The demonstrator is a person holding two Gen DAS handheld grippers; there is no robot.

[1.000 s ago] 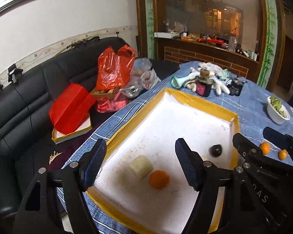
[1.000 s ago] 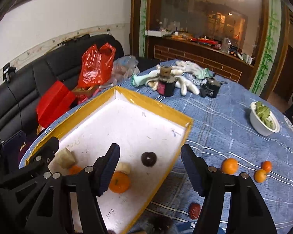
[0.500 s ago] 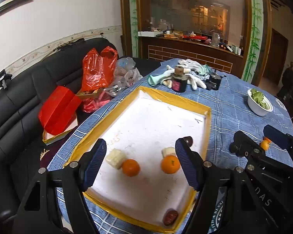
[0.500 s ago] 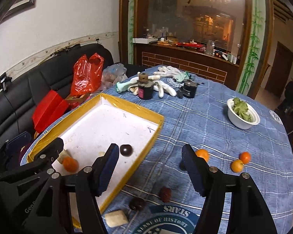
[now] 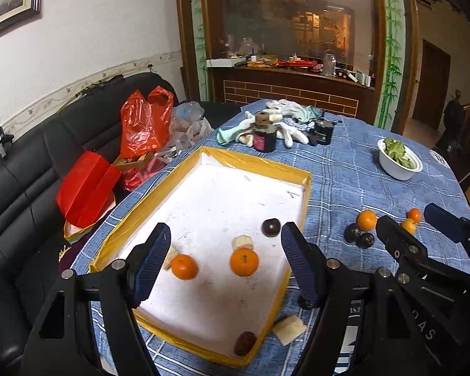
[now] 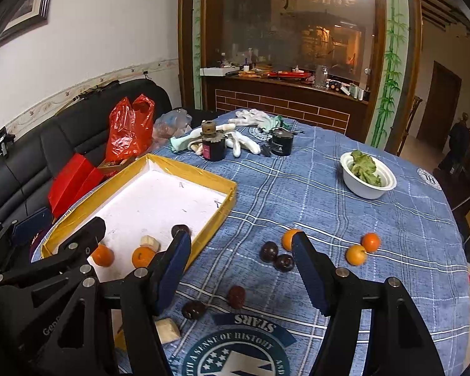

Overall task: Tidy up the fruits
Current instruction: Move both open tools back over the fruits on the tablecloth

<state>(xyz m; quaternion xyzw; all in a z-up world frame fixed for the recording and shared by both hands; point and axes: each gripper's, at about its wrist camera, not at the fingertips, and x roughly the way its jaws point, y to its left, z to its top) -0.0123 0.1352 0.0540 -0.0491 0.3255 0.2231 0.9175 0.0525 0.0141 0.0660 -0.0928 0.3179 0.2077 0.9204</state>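
A yellow-rimmed tray (image 5: pixel 260 165) with a white floor lies on the blue cloth. In it are two oranges (image 5: pixel 185 266) (image 5: pixel 244 261), a pale banana piece (image 5: pixel 243 242), a dark round fruit (image 5: pixel 271 227) and a red date (image 5: pixel 245 343). My left gripper (image 5: pixel 224 235) hovers open above the tray's near end, holding nothing. My right gripper (image 6: pixel 241 241) hangs open and empty over the cloth right of the tray. Below it lie two dark fruits (image 6: pixel 268 251), a red date (image 6: pixel 236 296) and another dark fruit (image 6: pixel 193 309). Three oranges (image 6: pixel 356 254) lie further right, one partly behind a finger.
A pale fruit piece (image 6: pixel 167 329) rests on the cloth by the tray's near corner. A white bowl of greens (image 6: pixel 368 178) stands at the right. Two dark jars (image 6: pixel 214 147) and white gloves (image 6: pixel 244 144) sit at the far side. A black sofa (image 5: pixel 25 163) with red bags borders the table's left.
Both grippers have drawn back and risen a little, so more of the tray and the loose fruit on the cloth shows. Their jaws stand as wide as before.
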